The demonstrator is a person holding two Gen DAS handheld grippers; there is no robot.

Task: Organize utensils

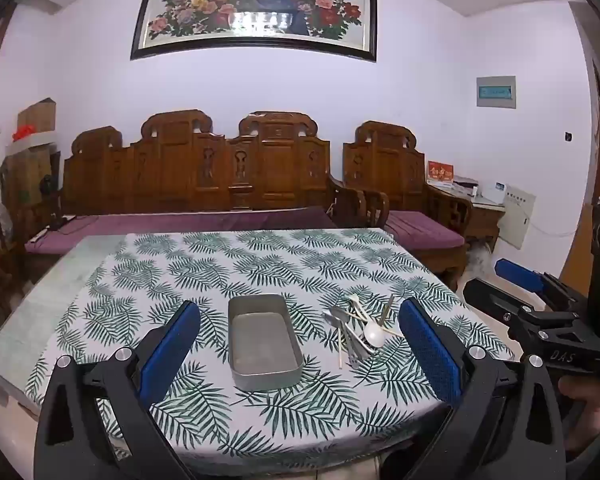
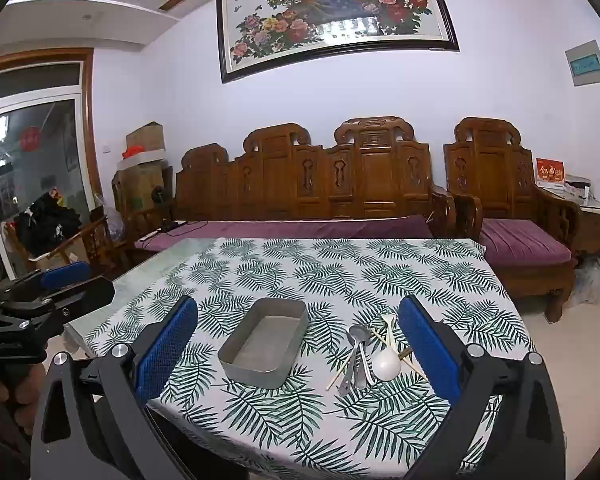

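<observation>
Nothing looked sorted yet: the metal tray (image 1: 265,340) at frame centre sat empty, the utensils (image 1: 358,330) lay heaped right of it, and both the left claw (image 1: 300,354) and right claw (image 2: 300,354) gaped open, holding nothing

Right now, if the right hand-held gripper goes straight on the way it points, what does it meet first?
Probably the utensil pile on the tablecloth, with the metal tray just left; the right hand-held gripper stands open, and depth is uncertain.

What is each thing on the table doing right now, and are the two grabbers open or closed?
Metal tray: empty, flat on the tablecloth.
Utensil pile: loose heap beside the tray, none inside it.
White spoon: on top of the pile, bowl up.
Left gripper: jaws wide open, holding nothing.
Right gripper: jaws wide open, holding nothing.
</observation>
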